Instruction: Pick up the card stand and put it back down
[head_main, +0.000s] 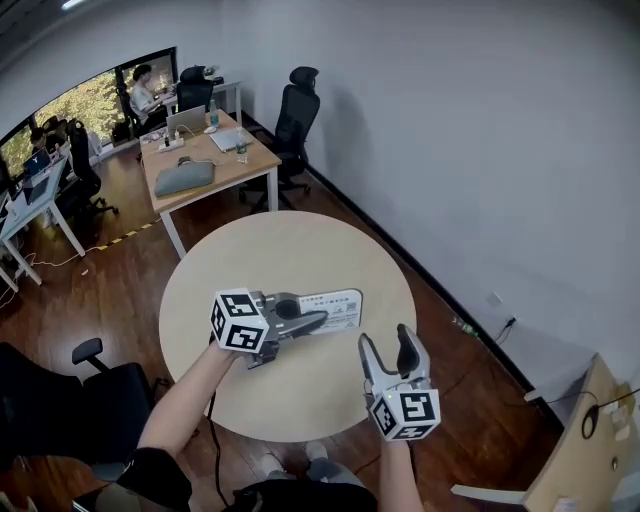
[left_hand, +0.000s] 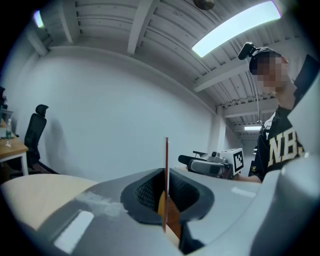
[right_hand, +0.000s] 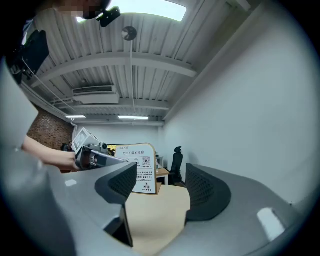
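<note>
Centre of the head view, round wooden table (head_main: 300, 250), left gripper (head_main: 318, 322) clamped on the card stand (head_main: 338, 308) edge, right gripper (head_main: 388, 346) lower right, jaws apart, released

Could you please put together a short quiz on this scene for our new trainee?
1. Which gripper is shut on the card stand? A) left gripper B) right gripper C) neither
2. True or false: the right gripper is clamped on a cup.
3. Fill in: the top of the table is ____ in shape.

Key: 1 A, it pinches the card's thin edge. 2 false, its jaws stand apart with nothing between them. 3 round.
</note>
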